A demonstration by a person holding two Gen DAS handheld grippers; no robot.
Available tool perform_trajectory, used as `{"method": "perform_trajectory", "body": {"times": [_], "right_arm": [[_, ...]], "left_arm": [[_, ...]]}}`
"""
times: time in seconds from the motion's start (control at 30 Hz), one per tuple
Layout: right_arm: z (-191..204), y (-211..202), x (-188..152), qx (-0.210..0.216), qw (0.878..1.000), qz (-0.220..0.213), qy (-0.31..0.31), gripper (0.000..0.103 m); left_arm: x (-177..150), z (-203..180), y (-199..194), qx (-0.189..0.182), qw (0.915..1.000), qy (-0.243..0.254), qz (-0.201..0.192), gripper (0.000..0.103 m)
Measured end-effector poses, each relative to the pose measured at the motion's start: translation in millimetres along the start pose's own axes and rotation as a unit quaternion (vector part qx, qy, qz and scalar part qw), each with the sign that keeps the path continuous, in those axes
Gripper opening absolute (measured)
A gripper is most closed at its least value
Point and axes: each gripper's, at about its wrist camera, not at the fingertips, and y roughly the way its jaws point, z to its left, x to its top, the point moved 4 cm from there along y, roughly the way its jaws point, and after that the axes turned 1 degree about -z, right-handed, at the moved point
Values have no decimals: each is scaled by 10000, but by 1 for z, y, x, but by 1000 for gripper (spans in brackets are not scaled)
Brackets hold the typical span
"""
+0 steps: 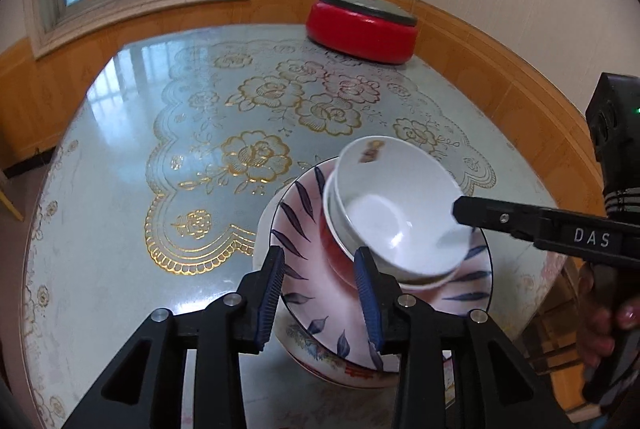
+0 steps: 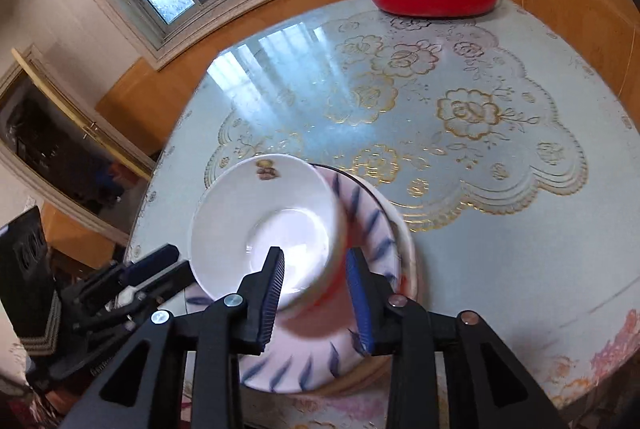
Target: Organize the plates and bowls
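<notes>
Two grippers work over a stack of dishes near the front edge of a round surface (image 1: 120,117) w/ a pale blue, gold-flowered cover. Nearest in the left wrist view, the left gripper (image 1: 320,293) has its fingers spread apart, holding nothing; they straddle the near rim of the blue-leaf plate (image 1: 304,269) w/o clearly touching it. That plate sits on a wider floral dish (image 1: 320,361) below. On the plate stand nested white bowls: a lower bowl (image 1: 424,281) and, tilted inside it, the top white bowl (image 1: 384,205) w/ a small brown motif on its far inner wall.

From the right, the right gripper (image 2: 316,293) reaches in; in its own view one finger lies inside the top bowl (image 2: 264,225) and the other outside its wall. The fingers look fairly wide, and that view is blurred, so whether they clamp the rim can't be told.

Judgement: glazed ceramic, stiff, slick, chip-prone, moderately heavy as a stack. Best hold is probably across a rim wall, one finger in, one out, lifting straight so the nested bowls don't scrape.

Farther off, most of the surface lies bare, giving open room to the left and centre. At the far edge, by the wood-panelled wall, sits a red lidded pot (image 1: 362,25), well apart from the stack.
</notes>
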Motion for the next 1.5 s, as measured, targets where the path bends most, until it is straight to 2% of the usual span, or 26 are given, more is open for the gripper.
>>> {"method": "perform_trajectory", "body": {"times": [0.07,0.17,0.27,0.37,0.57,0.8,0.87,0.9,0.93,1.0,1.13,1.2,1.3,1.4,1.5], "right_arm": [[3,0,5,-167,9998,-56,39,33],[-3,17,5,-357,9987,270,229,33],[-10,33,0,-272,9970,559,470,33],[-13,40,-2,-194,9965,561,584,33],[-16,43,-8,-256,9956,747,512,29],[-16,33,-11,-252,9939,856,655,32],[-14,27,-10,-244,9951,765,577,33],[-14,19,-8,-202,9967,601,499,33],[-12,9,-7,-172,9984,399,355,33],[-8,-15,-7,-183,9997,-79,-105,33],[-3,-54,-27,-275,9917,-800,-972,34],[-6,-57,-42,-441,9883,-838,-1195,34],[-14,-51,-59,-524,9885,-615,-1275,34],[-23,-45,-59,-402,9912,-502,-1155,34],[-26,-45,-55,-349,9907,-569,-1183,34]], "left_arm": [[0,3,-2,-49,9999,-106,56,37],[-3,10,-11,-44,9993,-364,44,38],[2,10,-14,-175,9985,-525,-22,48],[12,0,-6,-229,9989,-397,-67,48],[10,-13,14,-264,9992,-205,230,44],[1,-22,1,-256,9995,-94,170,44],[3,-22,-10,-182,9998,-101,6,47],[3,-22,-16,-147,9998,-119,-94,51],[3,-21,-23,-87,9996,-141,-216,56],[2,-22,-35,179,9986,-156,-471,77],[-11,-29,-49,671,9956,77,-655,92],[-20,-30,-51,899,9938,110,-649,95],[-34,-26,-50,1057,9929,-9,-547,100],[-44,-19,-48,1211,9910,-239,-523,100],[-49,-12,-48,1255,9892,-495,-568,100]]}}
